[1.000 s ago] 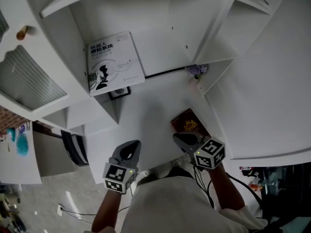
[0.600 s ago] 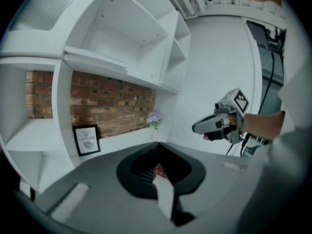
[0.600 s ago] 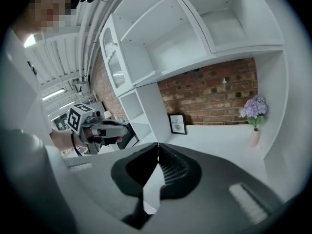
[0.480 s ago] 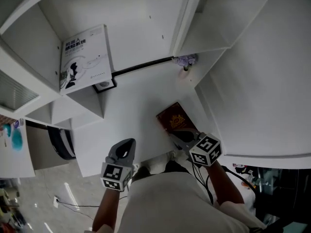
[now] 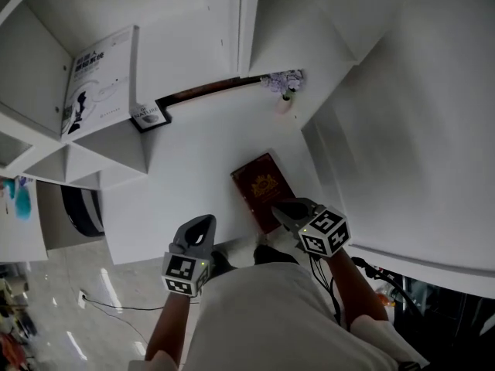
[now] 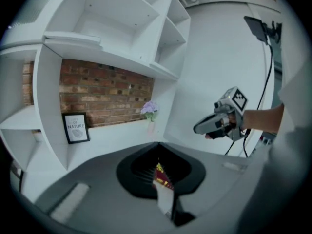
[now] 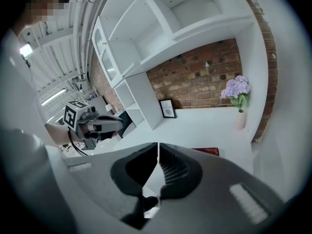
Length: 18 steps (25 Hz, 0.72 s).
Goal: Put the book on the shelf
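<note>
**Head view.**
- Red book (image 5: 261,188): lies flat, cover up, on the white table (image 5: 193,168), in front of the shelf unit (image 5: 232,22) and inside no compartment.
- White book (image 5: 97,83): stands upright in a left-hand compartment of the shelf unit.
- Framed picture (image 5: 149,117): stands at the back of the table, just beside that compartment.
- Flower vase (image 5: 284,85): stands at the back of the table, to the right.
- Left tongs (image 5: 203,224): at the table's near edge, apart from the red book.
- Right tongs (image 5: 283,206): tip just beside the red book's near right corner; contact cannot be told.

**Left gripper view.**
- Left tongs (image 6: 157,149): jaws pressed together, gripping nothing. A sliver of the red book (image 6: 162,175) shows beyond them.
- Right tongs (image 6: 199,128): held in a hand at the right, above the table.
- Framed picture (image 6: 75,127) and flower vase (image 6: 150,112): stand against the brick wall (image 6: 107,89).

**Right gripper view.**
- Right tongs (image 7: 158,149): jaws closed on each other, empty.
- Red book (image 7: 206,151): flat on the table, ahead and slightly right of the jaws, apart from them.
- Left tongs (image 7: 120,123): at the left.
- Framed picture (image 7: 168,108) and flower vase (image 7: 238,101): at the table's back.
</note>
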Available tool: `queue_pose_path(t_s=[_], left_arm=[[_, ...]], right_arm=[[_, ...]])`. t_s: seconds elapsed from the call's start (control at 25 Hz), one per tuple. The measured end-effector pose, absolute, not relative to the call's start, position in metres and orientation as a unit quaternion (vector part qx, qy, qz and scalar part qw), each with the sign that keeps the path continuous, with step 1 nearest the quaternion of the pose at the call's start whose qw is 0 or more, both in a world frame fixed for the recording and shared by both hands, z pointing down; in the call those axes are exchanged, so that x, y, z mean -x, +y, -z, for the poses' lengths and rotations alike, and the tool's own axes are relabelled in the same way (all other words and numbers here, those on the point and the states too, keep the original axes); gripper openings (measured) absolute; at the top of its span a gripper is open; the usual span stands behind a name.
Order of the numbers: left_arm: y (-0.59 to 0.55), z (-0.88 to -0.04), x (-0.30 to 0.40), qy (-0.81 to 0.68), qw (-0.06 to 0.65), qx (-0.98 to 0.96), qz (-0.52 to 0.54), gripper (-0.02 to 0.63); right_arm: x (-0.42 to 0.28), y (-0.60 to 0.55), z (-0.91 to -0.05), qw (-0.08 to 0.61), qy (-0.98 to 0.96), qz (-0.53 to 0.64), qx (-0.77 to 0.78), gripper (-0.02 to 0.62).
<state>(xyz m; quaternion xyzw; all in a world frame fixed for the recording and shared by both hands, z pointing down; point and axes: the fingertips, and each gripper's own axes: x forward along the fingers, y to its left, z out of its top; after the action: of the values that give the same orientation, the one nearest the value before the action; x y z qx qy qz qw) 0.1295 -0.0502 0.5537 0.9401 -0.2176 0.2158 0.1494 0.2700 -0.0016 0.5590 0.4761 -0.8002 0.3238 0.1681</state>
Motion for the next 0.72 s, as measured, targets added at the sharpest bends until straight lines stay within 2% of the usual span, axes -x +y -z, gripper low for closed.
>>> queue_pose_path(t_s=[0.4,0.72], left_arm=[[-0.009,-0.628,-0.183,-0.238,0.191,-0.913,-0.27,0.008],[0.013,-0.719,-0.208,-0.236,0.278,-0.873,-0.325,0.011]], right_arm=[[-0.33,0.022,-0.626,0.202,-0.804,-0.353,-0.433,0.032],[-0.355,0.038,-0.703,0.258,-0.781,-0.379,-0.424,0.082]])
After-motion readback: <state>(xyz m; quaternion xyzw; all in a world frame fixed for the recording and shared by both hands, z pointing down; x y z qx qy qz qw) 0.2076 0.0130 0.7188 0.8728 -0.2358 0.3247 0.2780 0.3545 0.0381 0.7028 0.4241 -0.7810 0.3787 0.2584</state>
